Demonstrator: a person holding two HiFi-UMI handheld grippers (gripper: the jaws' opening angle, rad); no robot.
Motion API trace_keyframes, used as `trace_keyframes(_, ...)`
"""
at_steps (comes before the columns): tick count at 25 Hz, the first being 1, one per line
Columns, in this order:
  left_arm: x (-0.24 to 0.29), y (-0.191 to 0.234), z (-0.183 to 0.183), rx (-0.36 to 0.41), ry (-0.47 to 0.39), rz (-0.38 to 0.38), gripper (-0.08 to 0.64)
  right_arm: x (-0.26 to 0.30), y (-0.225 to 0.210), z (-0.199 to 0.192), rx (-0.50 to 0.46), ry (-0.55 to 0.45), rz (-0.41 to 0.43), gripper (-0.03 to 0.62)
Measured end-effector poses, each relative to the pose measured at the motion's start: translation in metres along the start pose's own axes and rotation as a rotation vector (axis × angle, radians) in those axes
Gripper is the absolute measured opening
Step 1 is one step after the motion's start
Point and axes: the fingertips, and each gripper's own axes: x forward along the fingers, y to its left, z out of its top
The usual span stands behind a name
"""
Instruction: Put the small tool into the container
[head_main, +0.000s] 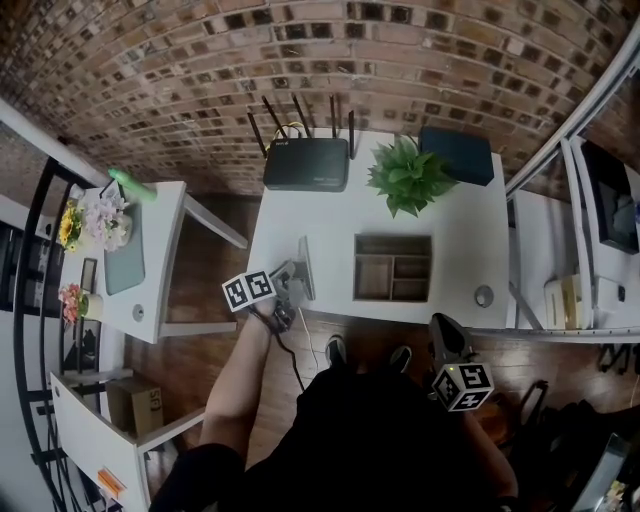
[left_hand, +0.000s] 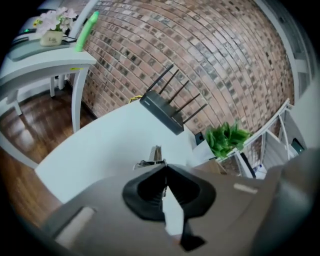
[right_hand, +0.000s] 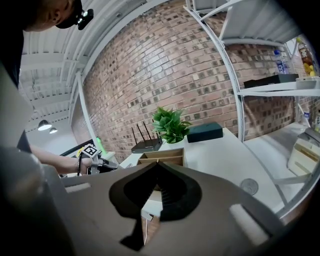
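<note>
**Small tool gripped at near-left table edge, container not yet reached**

Small tool (left_hand: 155, 156), a thin metal piece, sticks out of the closed tips of the left gripper (left_hand: 164, 168). The jaws are pressed together on its near end. I cannot tell whether its far end is on the table (head_main: 330, 220) or just off it.

Left forearm comes in from the lower left of the head view. The gripper points forward and tilts down over the near-left part of the table, with its marker cube (head_main: 248, 290) on the outer side.

Right gripper (right_hand: 156, 164) hangs back off the table's near-right edge, over the floor, and points toward the table. Its jaws meet and nothing is between them.

Container (head_main: 392, 239) is a wooden box with one large bay on the left and smaller bays on the right. It stands near mid-table, to the right of the tool and apart from it, and no contents are visible in it.

Beyond it are a router (head_main: 306, 163) with its aerials up, a green plant (head_main: 409, 176) and a dark box (head_main: 457, 154), then the brick wall.

Step, as I judge it: the grasp is made and the carry is about to start.

The next move calls for:
- a lift clear of the tabletop
- a short move right, over the container's near wall
- the tool's free end kept from catching the rim or a divider
- the jaws parted only when the tool hangs inside one bay

Risk: the grip is right at the jaw tips, so the piece may swing or slip if the wrist rolls.
</note>
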Motion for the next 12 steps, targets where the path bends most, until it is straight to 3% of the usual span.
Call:
trace_keyframes(7,-0.011,-0.043,0.01,0.034,-0.042,-0.08,0.011,0.0,-0.001,-0.002,0.002,0.003,0.007,0.011)
trace_keyframes(12,-0.035,-0.102,0.026,0.206,-0.1,-0.151,0.011,0.0,-0.002,-0.002,-0.002,0.0,0.007,0.011)
